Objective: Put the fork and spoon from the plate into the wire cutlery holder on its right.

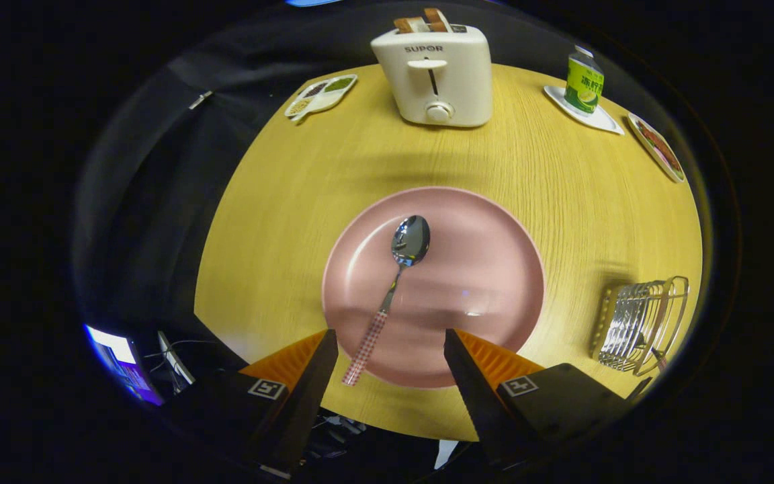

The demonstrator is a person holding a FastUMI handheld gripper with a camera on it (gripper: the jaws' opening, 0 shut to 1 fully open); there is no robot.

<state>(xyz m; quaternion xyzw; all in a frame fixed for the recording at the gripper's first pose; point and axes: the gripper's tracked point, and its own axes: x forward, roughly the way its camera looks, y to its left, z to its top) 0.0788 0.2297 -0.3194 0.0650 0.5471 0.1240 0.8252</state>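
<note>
A pink plate (pixel 494 269) lies on the round wooden table just ahead of my fingers. On it rests a metal spoon (pixel 394 282) with a checked handle, bowl pointing away, handle end reaching the plate's near rim close to my left finger. My gripper (pixel 390 339) hovers above the plate's near edge, open wide, nothing between the fingers. The wire cutlery holder (pixel 639 326) stands to the right of the plate, near the table's edge; something thin shows at its near corner, too small to tell.
A white toaster (pixel 437 74) with bread slices stands beyond the plate. A divided snack dish (pixel 320 95) lies at the far left. A green bottle (pixel 584 81) on a white tray and a small dish (pixel 659 148) sit at the far right.
</note>
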